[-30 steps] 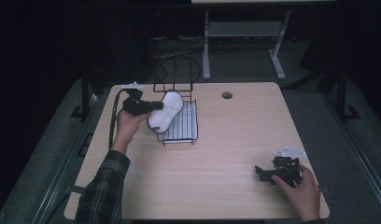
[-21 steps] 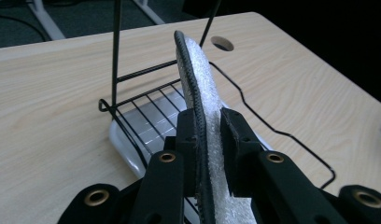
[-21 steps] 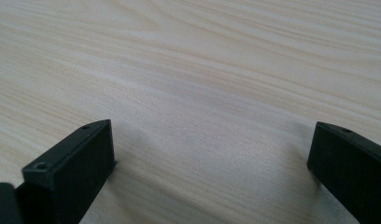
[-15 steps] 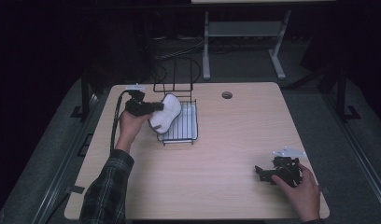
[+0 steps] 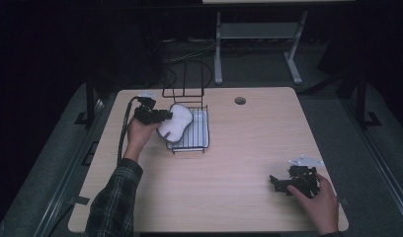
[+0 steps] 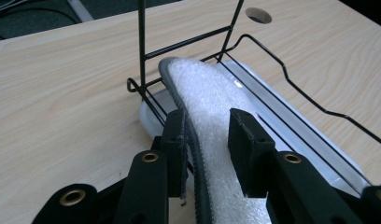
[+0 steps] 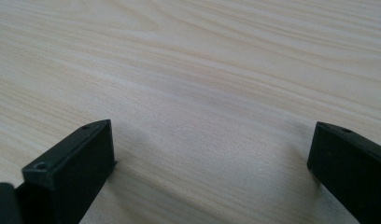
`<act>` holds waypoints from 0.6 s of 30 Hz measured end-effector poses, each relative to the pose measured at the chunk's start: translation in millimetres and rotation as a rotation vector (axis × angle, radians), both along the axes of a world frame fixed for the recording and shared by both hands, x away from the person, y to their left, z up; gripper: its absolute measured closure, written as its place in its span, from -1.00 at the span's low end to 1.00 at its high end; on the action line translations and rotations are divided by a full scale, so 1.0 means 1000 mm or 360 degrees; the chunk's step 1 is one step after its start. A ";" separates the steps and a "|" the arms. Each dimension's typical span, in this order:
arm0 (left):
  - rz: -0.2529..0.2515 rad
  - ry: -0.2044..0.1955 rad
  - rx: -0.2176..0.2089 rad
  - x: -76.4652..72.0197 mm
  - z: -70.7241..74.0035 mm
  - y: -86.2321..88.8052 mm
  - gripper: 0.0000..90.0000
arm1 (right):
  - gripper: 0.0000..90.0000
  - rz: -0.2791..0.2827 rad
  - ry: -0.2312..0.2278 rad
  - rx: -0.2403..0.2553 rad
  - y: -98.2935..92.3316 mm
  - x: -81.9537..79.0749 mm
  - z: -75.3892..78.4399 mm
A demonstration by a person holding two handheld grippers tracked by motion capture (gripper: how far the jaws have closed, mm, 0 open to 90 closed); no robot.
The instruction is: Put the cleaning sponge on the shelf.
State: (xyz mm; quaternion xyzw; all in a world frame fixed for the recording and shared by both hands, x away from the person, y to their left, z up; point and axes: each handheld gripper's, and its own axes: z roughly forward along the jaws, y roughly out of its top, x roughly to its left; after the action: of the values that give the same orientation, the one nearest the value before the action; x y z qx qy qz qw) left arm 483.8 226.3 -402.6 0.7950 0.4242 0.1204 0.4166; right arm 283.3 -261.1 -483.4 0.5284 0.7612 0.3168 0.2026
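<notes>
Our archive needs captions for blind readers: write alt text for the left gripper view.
Two black gripper jaws straddle a white, grey-edged foam insole, one pad touching its edge, the other slightly apart. The insole leans on a black wire rack with a white tray, on a light wooden table.

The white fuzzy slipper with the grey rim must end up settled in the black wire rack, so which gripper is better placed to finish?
Left. The left gripper straddles the slipper at the rack, its jaws just opening. The right gripper rests far off.
</notes>
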 end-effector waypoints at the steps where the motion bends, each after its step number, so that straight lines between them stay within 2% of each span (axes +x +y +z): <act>1: 0.0001 0.0001 -0.0002 0.000 0.000 0.000 0.49 | -1.00 0.0000 0.0000 0.0000 0.000 0.000 0.000; 4: 0.0010 0.0006 -0.0013 0.000 0.000 0.000 0.41 | -1.00 0.0000 0.0000 0.0000 0.000 0.000 0.000; 9: -0.0010 0.0005 -0.0031 -0.003 0.001 0.000 0.43 | -1.00 -0.0001 0.0001 0.0001 0.000 0.000 0.000; 10: -0.0023 -0.0013 -0.0040 -0.005 0.001 0.000 0.44 | -1.00 0.0000 0.0000 0.0000 0.000 0.000 0.000; 13: -0.0037 -0.0017 -0.0059 -0.011 -0.001 0.000 0.50 | -1.00 -0.0001 0.0001 0.0001 0.000 0.000 0.000; 15: -0.0054 -0.0007 -0.0063 -0.015 -0.002 0.001 0.50 | -1.00 -0.0001 0.0001 0.0001 0.000 0.000 0.000; 18: -0.0058 -0.0033 -0.0081 -0.023 -0.005 0.003 0.47 | -1.00 0.0000 0.0000 0.0000 0.000 0.000 0.000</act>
State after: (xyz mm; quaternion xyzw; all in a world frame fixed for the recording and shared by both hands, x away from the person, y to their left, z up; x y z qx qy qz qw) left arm 460.9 229.2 -407.2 0.7905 0.4081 0.1101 0.4431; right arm 283.3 -261.1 -483.5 0.5284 0.7612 0.3167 0.2026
